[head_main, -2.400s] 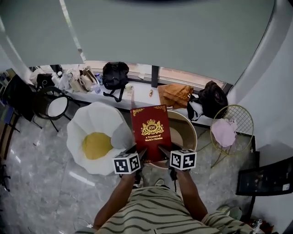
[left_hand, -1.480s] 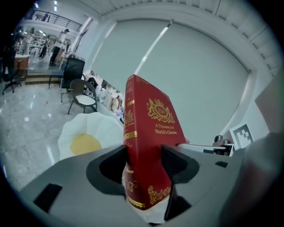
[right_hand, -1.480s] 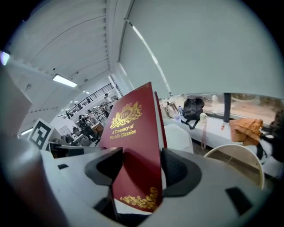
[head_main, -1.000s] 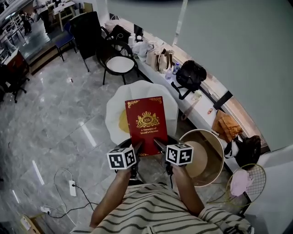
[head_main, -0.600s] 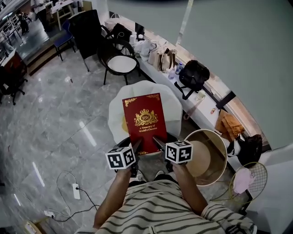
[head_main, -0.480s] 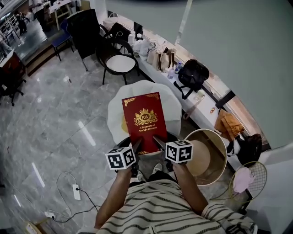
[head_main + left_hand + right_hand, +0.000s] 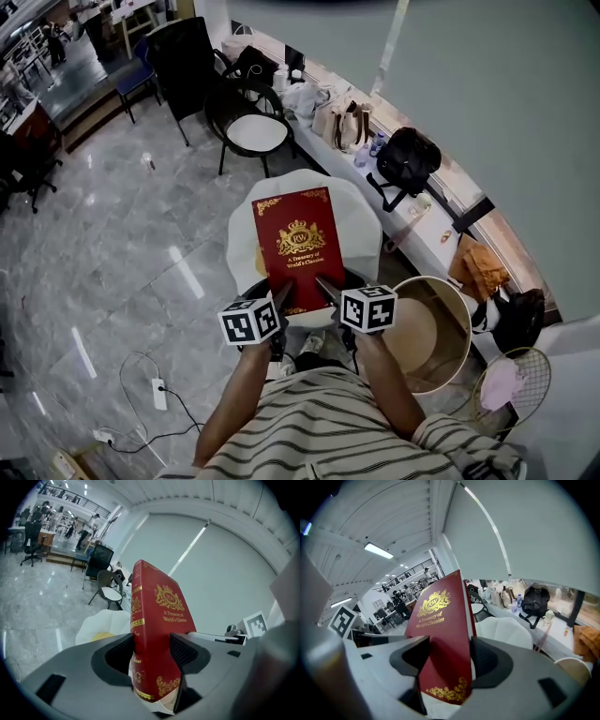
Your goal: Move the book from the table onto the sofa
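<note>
A red book [image 7: 300,247] with gold lettering hangs in the air, cover up, above a white petal-shaped sofa chair [image 7: 361,225] with a yellow cushion [image 7: 260,255]. My left gripper [image 7: 278,298] is shut on the book's near left corner and my right gripper [image 7: 325,289] on its near right corner. The book [image 7: 157,634] stands between the left jaws, spine toward the camera. In the right gripper view the book [image 7: 440,639] is pinched between the jaws, front cover showing.
A round beige table [image 7: 441,323] stands right of the chair. A black chair [image 7: 248,127] and a ledge with bags [image 7: 408,159] lie beyond. A wire stool [image 7: 511,384] stands at the lower right. A power strip and cable [image 7: 157,394] lie on the marble floor.
The view has swung from the round table and window ledge toward the white chair. The book, held in both grippers throughout, has come over the chair, and drifted a little right lately.
</note>
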`<state>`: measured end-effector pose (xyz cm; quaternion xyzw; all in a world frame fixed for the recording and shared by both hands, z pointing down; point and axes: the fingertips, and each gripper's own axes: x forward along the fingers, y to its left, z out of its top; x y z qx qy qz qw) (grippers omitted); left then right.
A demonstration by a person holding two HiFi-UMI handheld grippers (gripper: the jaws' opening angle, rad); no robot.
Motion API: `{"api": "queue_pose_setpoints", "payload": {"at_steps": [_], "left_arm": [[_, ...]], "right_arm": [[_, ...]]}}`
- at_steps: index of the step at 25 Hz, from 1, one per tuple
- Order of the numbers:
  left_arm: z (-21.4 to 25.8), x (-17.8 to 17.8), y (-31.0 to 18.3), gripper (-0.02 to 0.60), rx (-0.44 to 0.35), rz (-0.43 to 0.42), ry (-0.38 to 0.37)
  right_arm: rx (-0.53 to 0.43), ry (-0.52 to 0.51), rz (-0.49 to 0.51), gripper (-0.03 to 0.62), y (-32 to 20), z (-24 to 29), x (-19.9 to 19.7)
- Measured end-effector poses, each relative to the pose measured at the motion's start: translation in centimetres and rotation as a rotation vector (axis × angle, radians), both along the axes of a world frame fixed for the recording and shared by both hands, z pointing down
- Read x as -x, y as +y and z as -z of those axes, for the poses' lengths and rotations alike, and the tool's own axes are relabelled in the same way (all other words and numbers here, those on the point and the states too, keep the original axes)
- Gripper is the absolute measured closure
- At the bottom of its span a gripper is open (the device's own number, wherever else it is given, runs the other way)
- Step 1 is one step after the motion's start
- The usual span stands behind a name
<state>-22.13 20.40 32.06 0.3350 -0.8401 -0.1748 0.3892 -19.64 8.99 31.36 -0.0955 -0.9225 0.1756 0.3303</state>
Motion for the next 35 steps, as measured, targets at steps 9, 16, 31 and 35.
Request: {"api": "queue_pose_setpoints", "payload": {"at_steps": [9,16,31,35], "left_arm": [[-2.2,4.5,-2.9,0.33,0.04,0.027,0.033],[-4.1,7.0,-4.3,0.33,0.068,0.052,0.065],[-12.2,12.0,-5.0,0.33,0.094,-0.019,0.184],[-15.5,13.8,-5.0,0.33,0.09,-0.044,0.207]], "right_arm": [[0.035,0.035,0.033,0.306,-3.0,-2.5,4.8],[0.061,0.062,0.056,0.306,-4.5,-4.7,7.6],[0.083,0.169,-0.022,0.306,-5.0,-12.6,11.8],[0.08,0.196,-0.042,0.306,-4.9,-15.9,13.3]]}}
